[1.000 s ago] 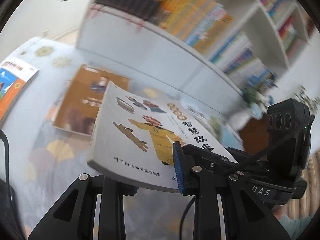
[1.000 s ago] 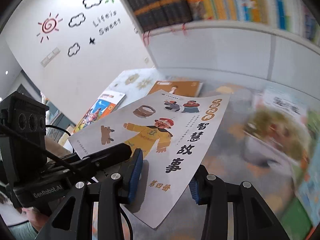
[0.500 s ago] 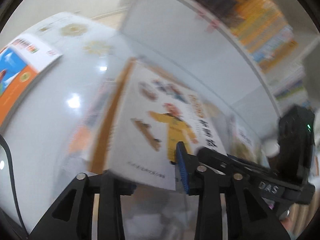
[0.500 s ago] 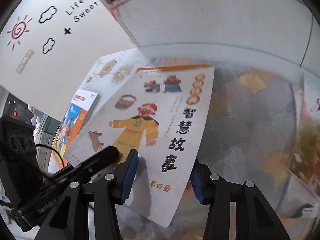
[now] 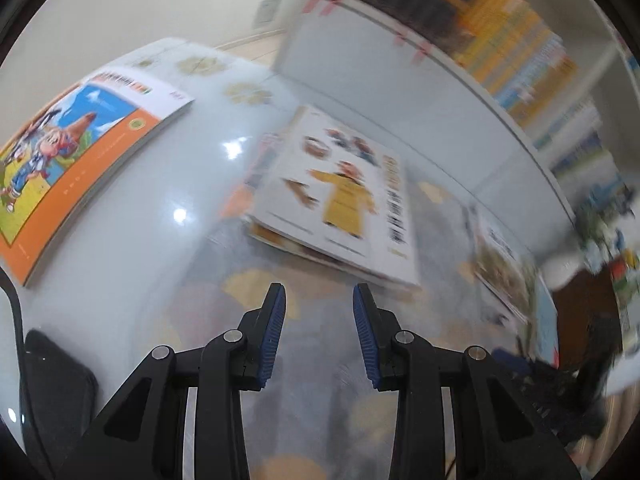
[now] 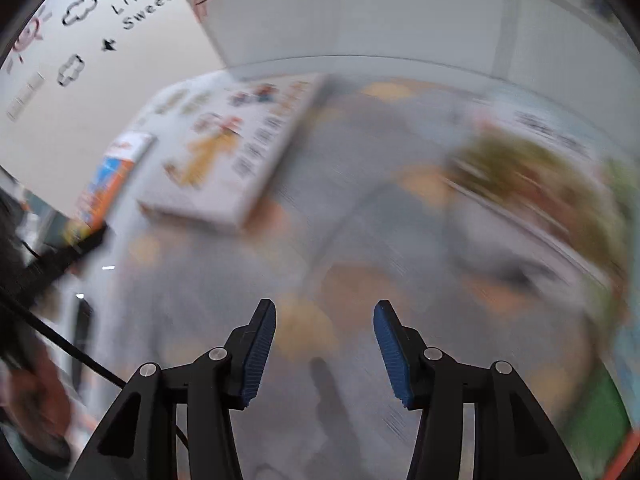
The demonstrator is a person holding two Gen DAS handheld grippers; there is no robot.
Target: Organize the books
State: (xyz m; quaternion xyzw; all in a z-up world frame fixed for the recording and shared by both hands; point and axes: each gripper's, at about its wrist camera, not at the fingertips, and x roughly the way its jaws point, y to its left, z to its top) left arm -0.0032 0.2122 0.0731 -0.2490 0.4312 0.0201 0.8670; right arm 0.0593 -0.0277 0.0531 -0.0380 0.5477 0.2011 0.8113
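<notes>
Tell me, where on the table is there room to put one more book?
Free: the shiny table patch between the orange-edged comic book and the white storybook stack, and the patterned stretch in front of that stack, before both empty grippers. Crowded: the right side, where blurry picture books lie.

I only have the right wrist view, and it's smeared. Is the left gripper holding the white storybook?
Observer: No. The left gripper has its jaws apart with nothing between them; the white storybook lies beyond them.
Operator: Flat on the table?
Observer: It lies on another book, whose orange-brown edge shows underneath.
Operator: And the orange-bordered one?
Observer: The orange-bordered cartoon book lies flat on the table, to the left, apart from that stack.
</notes>
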